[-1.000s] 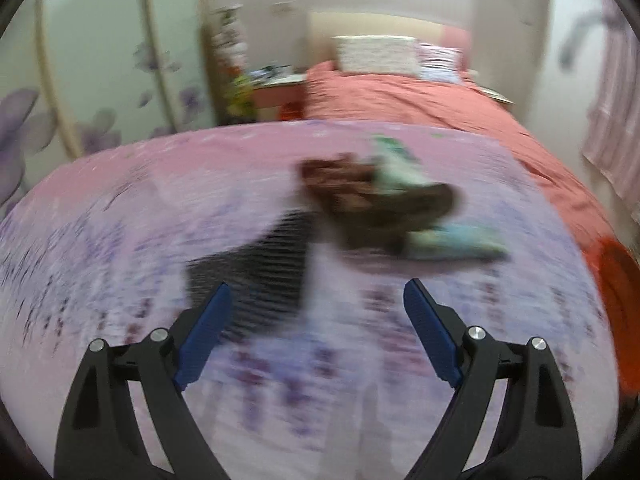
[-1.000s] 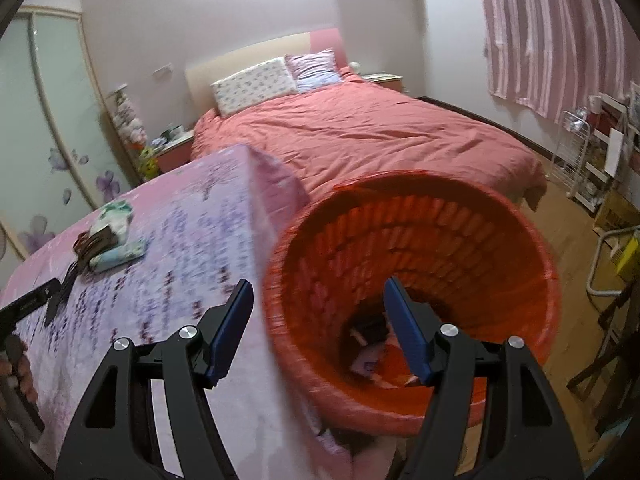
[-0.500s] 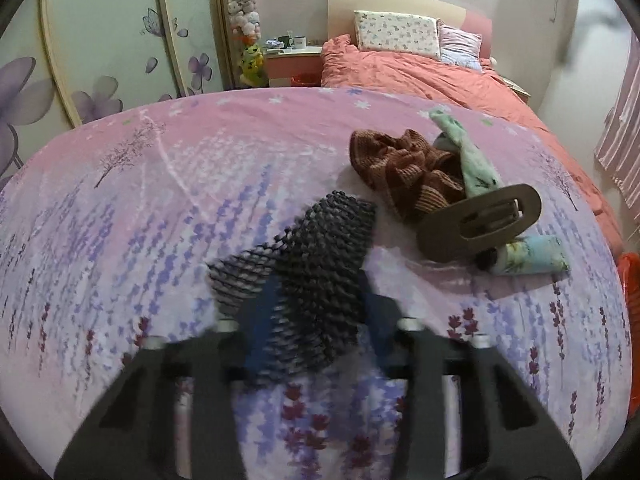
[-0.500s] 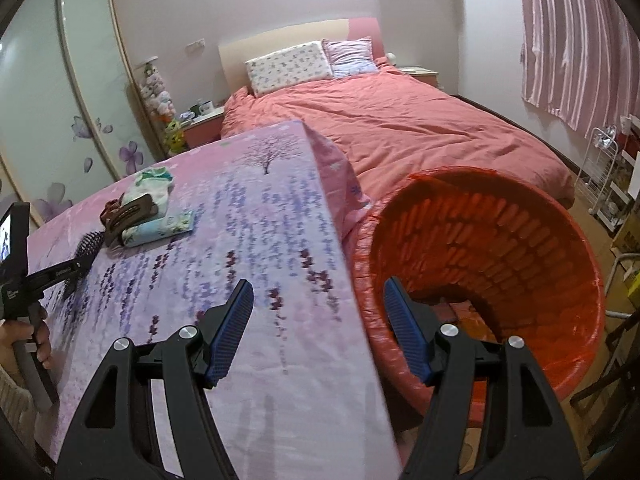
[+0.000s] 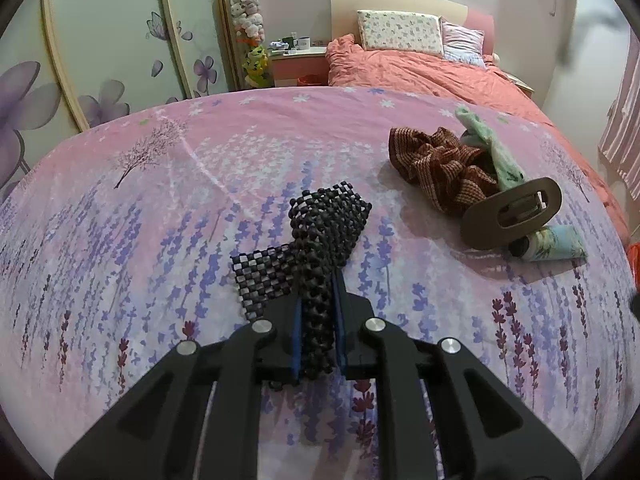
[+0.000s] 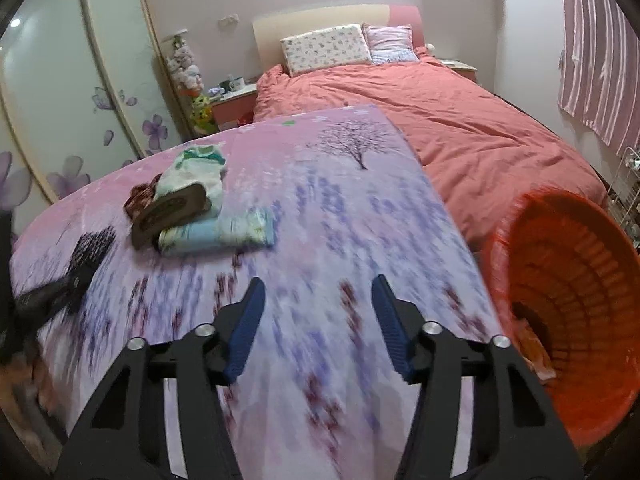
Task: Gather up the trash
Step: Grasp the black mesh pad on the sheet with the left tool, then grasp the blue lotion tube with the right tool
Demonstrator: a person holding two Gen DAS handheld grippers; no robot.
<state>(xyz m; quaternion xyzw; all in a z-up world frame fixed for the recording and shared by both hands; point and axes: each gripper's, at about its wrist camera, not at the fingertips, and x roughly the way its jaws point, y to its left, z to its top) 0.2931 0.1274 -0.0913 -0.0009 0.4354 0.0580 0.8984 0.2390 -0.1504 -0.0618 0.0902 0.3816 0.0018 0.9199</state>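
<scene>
Pickup step — left gripper (image 5: 316, 328) jaws, just closing, now clench the black mesh scrap (image 5: 320, 240) lying on the bench (image 5: 120, 280); right gripper (image 6: 316, 320) jaws narrowing but released, empty — next likely lift and carry to the orange basket (image 6: 580, 320) beside the bench.

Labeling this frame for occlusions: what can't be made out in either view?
- Left wrist: near end of the black mesh, hidden between the left claw pads.
- Left wrist: orange basket, cut off by the lens edge.
- Right wrist: basket contents, shadowed and smeared.
- Right wrist: left-edge items blurred; right claw empty.
</scene>
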